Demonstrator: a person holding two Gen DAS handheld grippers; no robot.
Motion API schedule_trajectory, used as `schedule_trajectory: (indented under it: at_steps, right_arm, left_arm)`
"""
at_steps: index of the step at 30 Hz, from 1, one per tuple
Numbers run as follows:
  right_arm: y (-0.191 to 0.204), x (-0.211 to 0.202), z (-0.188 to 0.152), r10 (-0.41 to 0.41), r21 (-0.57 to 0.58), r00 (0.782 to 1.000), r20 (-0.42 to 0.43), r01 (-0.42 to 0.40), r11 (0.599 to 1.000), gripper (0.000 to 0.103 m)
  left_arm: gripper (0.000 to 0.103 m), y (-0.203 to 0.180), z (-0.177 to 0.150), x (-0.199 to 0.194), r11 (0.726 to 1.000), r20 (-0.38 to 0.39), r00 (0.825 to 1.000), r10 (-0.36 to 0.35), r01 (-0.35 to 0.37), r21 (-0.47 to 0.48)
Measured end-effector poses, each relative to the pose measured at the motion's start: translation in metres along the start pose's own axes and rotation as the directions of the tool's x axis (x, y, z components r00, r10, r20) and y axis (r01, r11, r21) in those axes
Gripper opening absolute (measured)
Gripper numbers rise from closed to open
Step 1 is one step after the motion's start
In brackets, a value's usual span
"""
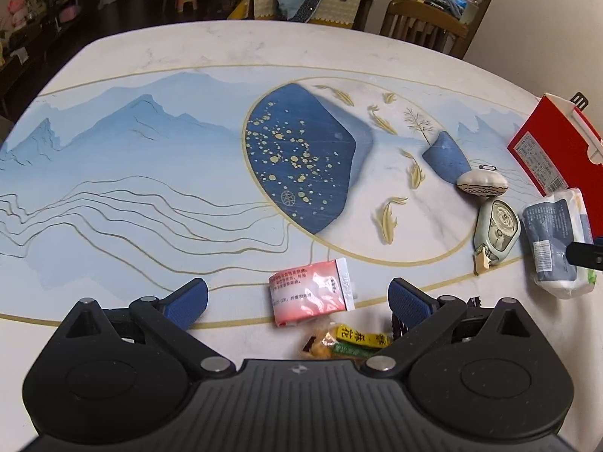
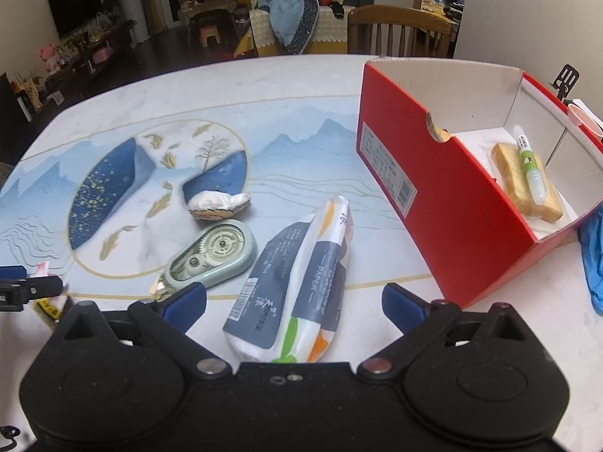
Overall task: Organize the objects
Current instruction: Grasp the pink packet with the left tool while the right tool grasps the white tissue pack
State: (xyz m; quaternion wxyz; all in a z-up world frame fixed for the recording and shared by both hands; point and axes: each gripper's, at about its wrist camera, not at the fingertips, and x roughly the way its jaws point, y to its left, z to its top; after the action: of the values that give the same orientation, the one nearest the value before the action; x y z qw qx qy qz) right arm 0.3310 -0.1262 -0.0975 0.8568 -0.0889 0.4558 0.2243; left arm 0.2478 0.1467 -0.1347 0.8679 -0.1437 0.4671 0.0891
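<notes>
My left gripper [image 1: 297,297] is open over a red-and-white sachet [image 1: 312,292] lying on the table between its fingers; a yellow-green snack packet [image 1: 346,342] lies just below it. My right gripper [image 2: 294,297] is open with a tissue pack [image 2: 297,282] lying between its fingers. The tissue pack also shows in the left wrist view [image 1: 557,241]. A green correction-tape dispenser [image 2: 213,256] and a white shell-shaped pouch [image 2: 218,205] lie left of the tissue pack. The open red box [image 2: 433,203] at the right holds a wrapped biscuit bar [image 2: 527,184] and a glue pen [image 2: 529,165].
The table [image 1: 150,56] has a blue mountain-print mat [image 1: 132,173]. A wooden chair [image 2: 399,30] stands behind the far edge. Blue cloth [image 2: 593,260] lies right of the red box. The left gripper's tip [image 2: 22,286] shows at the left edge of the right wrist view.
</notes>
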Motion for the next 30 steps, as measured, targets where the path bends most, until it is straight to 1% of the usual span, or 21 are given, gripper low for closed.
schedule_trajectory:
  at_steps: [7,10,12,13,15,16,17,18,19,22,23,25,26,27,30]
  right_arm:
    - [-0.002,0.015,0.0,-0.008,0.008,0.999,-0.041,0.008,1.0,0.092]
    - [-0.002,0.019,0.0,-0.006,0.004,0.999,-0.052,0.006,1.0,0.086]
    - [-0.002,0.021,0.0,-0.003,0.001,0.998,-0.056,0.003,1.0,0.082]
    - [-0.002,0.021,0.0,-0.001,0.001,0.998,-0.058,0.001,1.0,0.081]
    - [-0.001,0.023,0.0,0.01,0.001,0.998,-0.065,-0.01,1.0,0.076]
    - [0.0,0.024,0.001,0.016,-0.001,0.998,-0.068,-0.016,1.0,0.075]
    - [0.0,0.024,0.001,0.018,-0.004,0.997,-0.07,-0.018,1.0,0.072]
    - [0.001,0.024,0.001,0.018,-0.008,0.997,-0.07,-0.019,1.0,0.069]
    - [0.002,0.024,0.001,0.019,-0.011,0.997,-0.069,-0.02,1.0,0.066]
    - [0.004,0.022,0.0,0.017,-0.023,0.998,-0.062,-0.018,1.0,0.054]
    - [0.004,0.021,0.0,0.015,-0.029,0.998,-0.056,-0.017,0.999,0.046]
    - [0.005,0.017,-0.001,0.017,-0.041,0.999,-0.044,-0.019,0.999,0.038]
    - [0.005,0.015,-0.001,0.017,-0.045,0.999,-0.039,-0.019,0.999,0.031]
    - [0.004,0.012,-0.001,0.015,-0.049,0.999,-0.031,-0.017,0.999,0.028]
    - [0.001,0.003,-0.001,0.011,-0.051,1.0,-0.01,-0.012,0.999,0.024]
  left_arm:
    - [0.101,-0.004,0.003,0.008,1.0,-0.007,1.0,0.012,-0.012,0.023]
    - [0.091,-0.008,0.003,0.006,0.998,0.001,1.0,0.024,-0.024,0.053]
    - [0.077,-0.012,0.002,0.005,0.997,0.008,0.999,0.034,-0.035,0.074]
    - [0.074,-0.013,0.002,0.004,0.996,0.011,0.999,0.036,-0.037,0.082]
    - [0.063,-0.015,0.001,0.003,0.995,0.013,0.999,0.032,-0.034,0.095]
    - [0.06,-0.016,0.0,0.002,0.994,0.014,0.999,0.031,-0.032,0.1]
    - [0.055,-0.017,0.0,0.001,0.994,0.015,0.999,0.031,-0.033,0.104]
    - [0.053,-0.018,-0.001,0.001,0.994,0.015,0.999,0.032,-0.033,0.105]
    - [0.052,-0.018,-0.001,0.0,0.994,0.015,0.999,0.031,-0.032,0.104]
    - [0.052,-0.017,-0.002,0.0,0.994,0.017,0.999,0.034,-0.035,0.101]
    - [0.052,-0.017,-0.002,-0.001,0.994,0.018,0.999,0.039,-0.041,0.1]
    - [0.052,-0.017,-0.003,-0.002,0.994,0.018,0.999,0.044,-0.046,0.097]
    - [0.052,-0.016,-0.003,-0.002,0.994,0.016,0.999,0.046,-0.047,0.094]
    - [0.052,-0.015,-0.003,-0.003,0.995,0.015,0.999,0.047,-0.048,0.09]
    - [0.052,-0.013,-0.003,-0.006,0.995,0.017,0.998,0.056,-0.057,0.078]
